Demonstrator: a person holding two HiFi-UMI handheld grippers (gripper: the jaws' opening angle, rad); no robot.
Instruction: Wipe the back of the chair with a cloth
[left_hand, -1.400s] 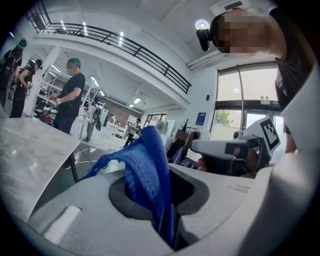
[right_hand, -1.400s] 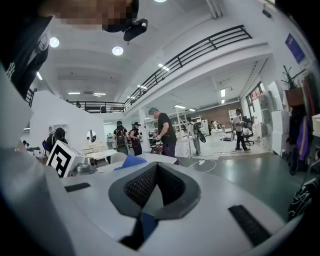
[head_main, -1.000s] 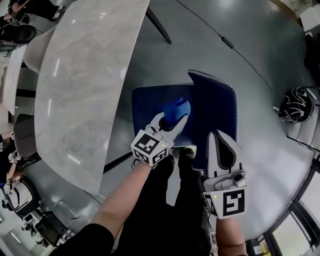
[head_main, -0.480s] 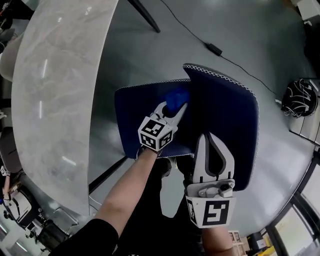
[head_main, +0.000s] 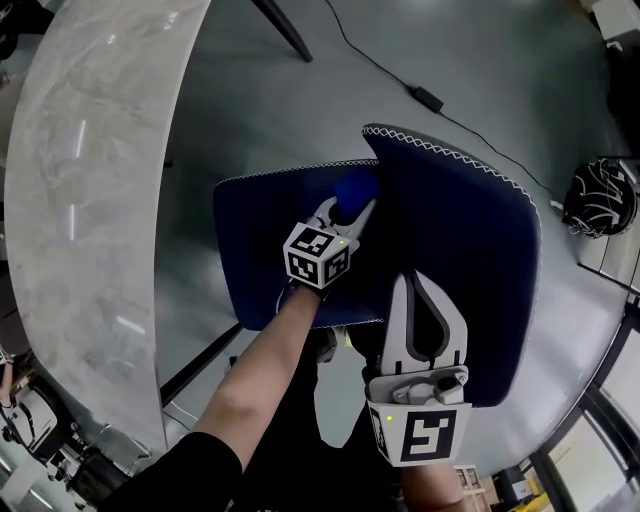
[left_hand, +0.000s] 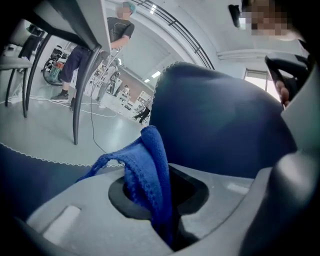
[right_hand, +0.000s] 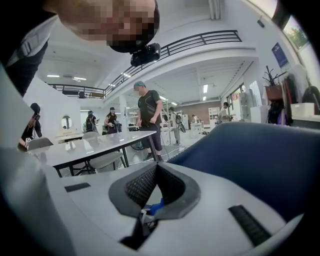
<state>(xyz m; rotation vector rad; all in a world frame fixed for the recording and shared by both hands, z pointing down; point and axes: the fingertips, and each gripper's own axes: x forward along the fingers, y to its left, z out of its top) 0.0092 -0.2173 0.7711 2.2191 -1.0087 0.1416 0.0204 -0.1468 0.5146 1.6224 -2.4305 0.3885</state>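
The head camera is looking steeply down from above the chair (head_main: 450, 230), taking in its seat, its back and the floor (head_main: 480, 60), with the table (head_main: 90, 200) curving down the picture's left side. The left gripper (head_main: 350, 212) camera is sitting low over the seat and facing along its fingers (left_hand: 75, 215). The chair's back is filling its right half at close range, with table legs beyond on the left. The right gripper (head_main: 415, 283) camera is facing out across the hall, with the back close at its right and the table farther off at its left. All three views are sharing the chair's back. Both gripper views are also catching the same standing person (right_hand: 148, 115).
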